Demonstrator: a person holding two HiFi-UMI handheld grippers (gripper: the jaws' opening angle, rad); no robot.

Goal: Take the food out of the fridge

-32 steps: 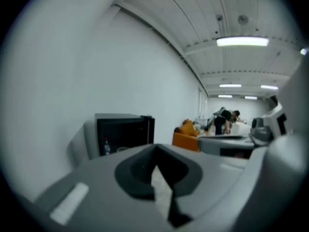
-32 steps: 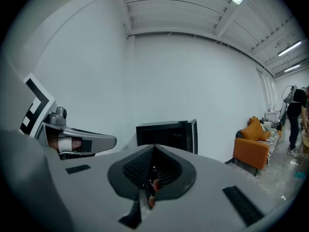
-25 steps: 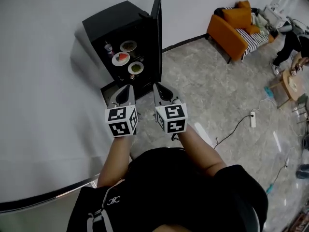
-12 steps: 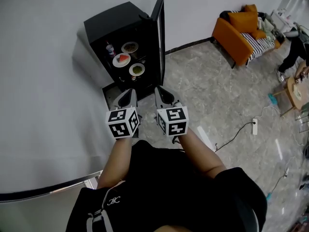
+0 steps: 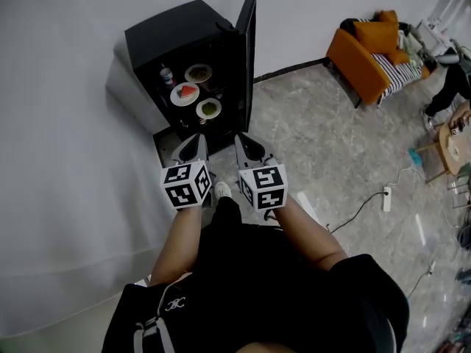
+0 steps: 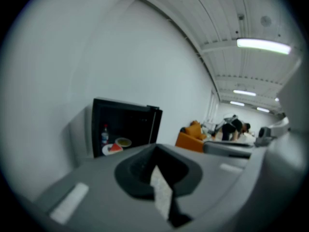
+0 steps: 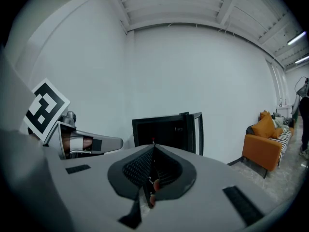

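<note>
A small black fridge stands against the white wall with its door swung open to the right. Inside are a bottle, a plate with a red slice, a second plate behind it, and a plate of green food lower down. My left gripper and right gripper are side by side, both shut and empty, pointing at the fridge from short of its base. In the left gripper view the fridge, the bottle and the red-slice plate show beyond the shut jaws.
An orange sofa with cushions sits at the back right. A power strip and its cable lie on the tiled floor to the right. A person bends near a small table at the far right. My white shoe shows below the grippers.
Both grippers have moved forward and down a little toward the fridge, still shut. A white shoe has come into view under them.
</note>
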